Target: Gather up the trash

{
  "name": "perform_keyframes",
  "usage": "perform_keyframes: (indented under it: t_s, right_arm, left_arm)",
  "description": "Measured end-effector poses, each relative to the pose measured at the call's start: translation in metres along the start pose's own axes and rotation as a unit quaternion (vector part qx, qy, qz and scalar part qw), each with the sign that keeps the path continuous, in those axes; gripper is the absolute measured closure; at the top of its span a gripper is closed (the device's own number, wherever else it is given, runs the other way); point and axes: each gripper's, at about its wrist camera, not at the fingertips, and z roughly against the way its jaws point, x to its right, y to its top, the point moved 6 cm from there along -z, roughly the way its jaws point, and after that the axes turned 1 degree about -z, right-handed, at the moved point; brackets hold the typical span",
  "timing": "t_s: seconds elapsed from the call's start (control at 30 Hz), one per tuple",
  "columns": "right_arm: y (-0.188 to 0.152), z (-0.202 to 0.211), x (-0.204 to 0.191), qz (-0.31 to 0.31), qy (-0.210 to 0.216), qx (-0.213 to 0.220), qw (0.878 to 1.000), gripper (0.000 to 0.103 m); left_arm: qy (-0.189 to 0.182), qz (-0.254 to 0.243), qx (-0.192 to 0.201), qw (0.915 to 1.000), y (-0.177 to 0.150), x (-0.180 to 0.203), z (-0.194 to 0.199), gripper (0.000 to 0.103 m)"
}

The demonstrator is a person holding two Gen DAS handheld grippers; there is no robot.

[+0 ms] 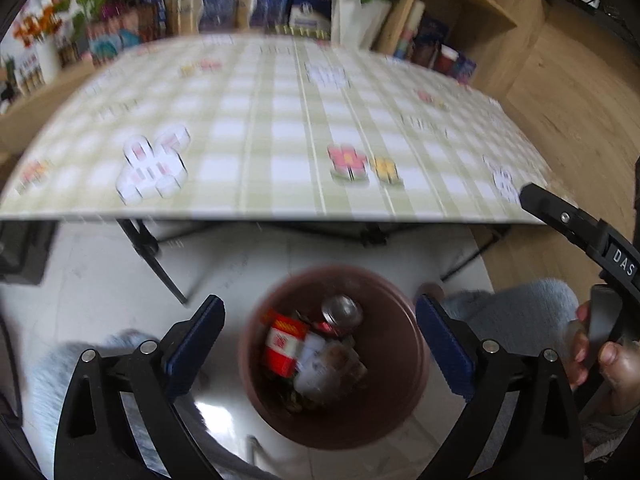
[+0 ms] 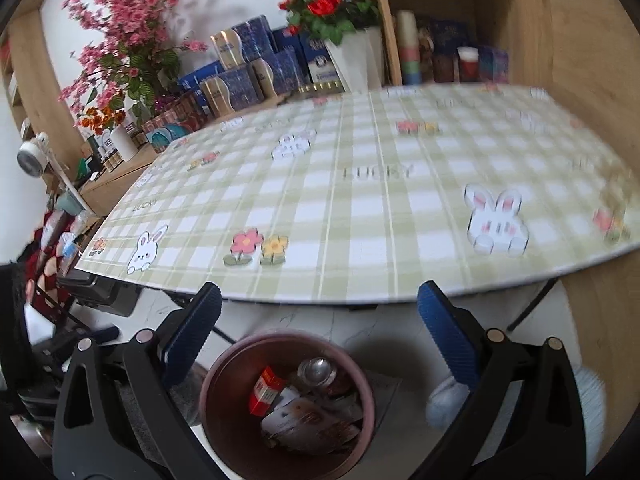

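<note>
A brown round bin (image 1: pixel 400 364) stands on the white floor in front of the table; it also shows in the right wrist view (image 2: pixel 224 412). Inside lie a red and white carton (image 1: pixel 282 346), a metal can (image 1: pixel 342 312) and crumpled wrappers (image 1: pixel 332 364); the right wrist view shows the carton (image 2: pixel 265 395), can (image 2: pixel 317 369) and wrappers (image 2: pixel 312 424). My left gripper (image 1: pixel 320 344) is open and empty above the bin. My right gripper (image 2: pixel 319 332) is open and empty above the bin's far rim. The right gripper's body (image 1: pixel 580 232) shows at the left view's right edge.
A table with a green checked cloth printed with rabbits and flowers (image 1: pixel 280 128) (image 2: pixel 360 200) stands beyond the bin. Its black legs (image 1: pixel 152 256) reach the floor. Flower pots and blue boxes (image 2: pixel 248 64) line the back. Wooden shelves (image 2: pixel 440 40) stand at the right.
</note>
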Motion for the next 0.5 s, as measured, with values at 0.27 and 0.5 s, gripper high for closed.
perform_keyframes:
  t_s: [0.27, 0.5]
  right_arm:
    - [0.058, 0.042, -0.018, 0.079, -0.010, 0.047, 0.996, 0.006]
    - [0.104, 0.081, -0.020, 0.080, -0.011, 0.084, 0.993, 0.006]
  left_arm:
    - [0.062, -0.040, 0.128, 0.9890, 0.072, 0.000, 0.073, 0.006]
    - [0.056, -0.042, 0.208, 0.9756, 0.119, 0.011, 0.138, 0.006]
